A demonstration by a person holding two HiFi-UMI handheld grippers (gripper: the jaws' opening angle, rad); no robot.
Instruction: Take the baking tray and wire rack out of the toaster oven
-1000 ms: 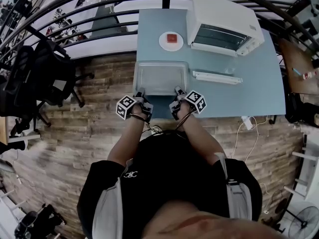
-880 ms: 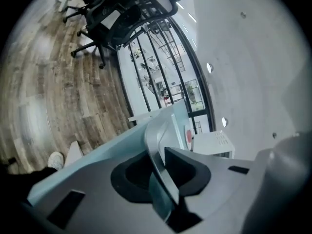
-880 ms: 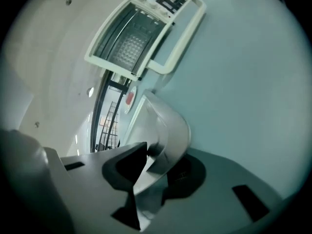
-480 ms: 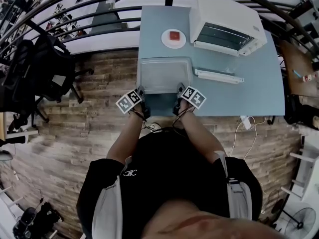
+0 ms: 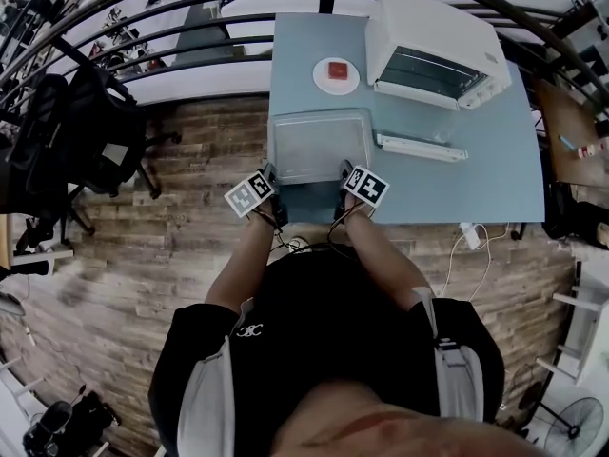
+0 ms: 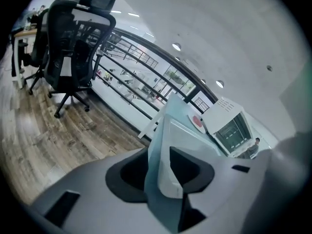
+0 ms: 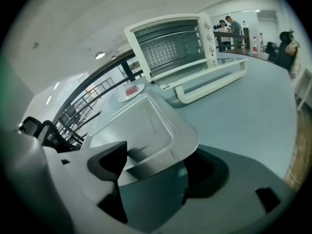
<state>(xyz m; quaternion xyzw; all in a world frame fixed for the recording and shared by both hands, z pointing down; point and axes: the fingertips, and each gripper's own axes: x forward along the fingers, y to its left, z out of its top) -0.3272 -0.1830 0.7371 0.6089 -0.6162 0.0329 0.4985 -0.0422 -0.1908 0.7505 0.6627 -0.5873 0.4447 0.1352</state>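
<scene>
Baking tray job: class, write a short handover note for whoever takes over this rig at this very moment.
Left gripper: jaws have just been opening, now open, with the baking tray's near left rim loose between them.
Right gripper: jaws have just been opening, now wide, around the near right rim.
Tray: on the table, in front of the toaster oven, whose door is down.
Done: tray out.
Left: the wire rack, apparently inside the oven.
</scene>
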